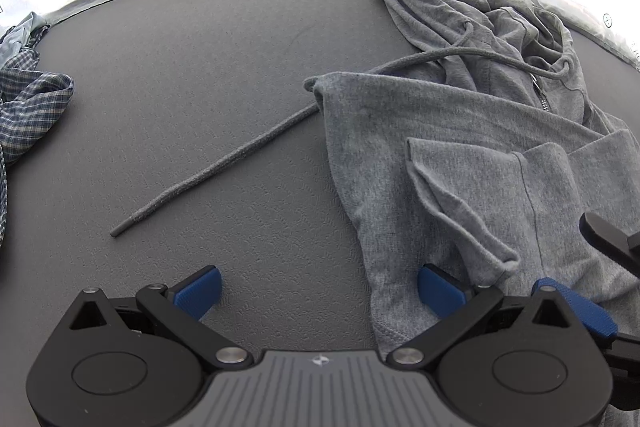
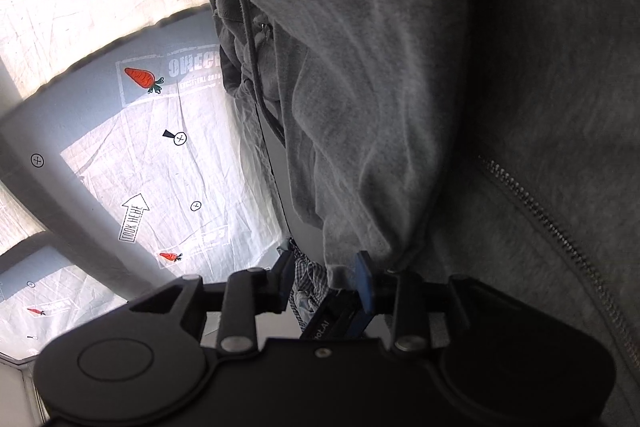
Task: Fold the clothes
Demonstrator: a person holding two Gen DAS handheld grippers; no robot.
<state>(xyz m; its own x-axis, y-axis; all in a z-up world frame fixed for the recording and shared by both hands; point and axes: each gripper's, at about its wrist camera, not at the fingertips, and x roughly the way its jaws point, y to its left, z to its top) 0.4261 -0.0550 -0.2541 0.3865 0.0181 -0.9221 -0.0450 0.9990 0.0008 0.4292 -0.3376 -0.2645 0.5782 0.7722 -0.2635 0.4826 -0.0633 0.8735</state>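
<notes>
The grey zip hoodie lies crumpled on the right half of the dark grey worktop, its hood bunched toward the far right corner. One sleeve is folded across the body, with its cuff near the front edge. A drawstring runs out of the hoodie leftward across the bare surface, its tip toward the front left. A blue checked shirt sits bunched at the left edge, well apart from the hoodie.

The left gripper points steeply down at the worktop near the front edge, jaws spread wide. Its left pad is over bare surface; its right pad is at the hoodie's lower hem. Nothing is pinched.

The right gripper is close against the hoodie, which fills the right of its view, the zip running along it. Its jaws stand partly apart. A fold of grey cloth hangs at the blue pad; the pads do not press on it. A printed white sheet with carrot marks lies beyond.
</notes>
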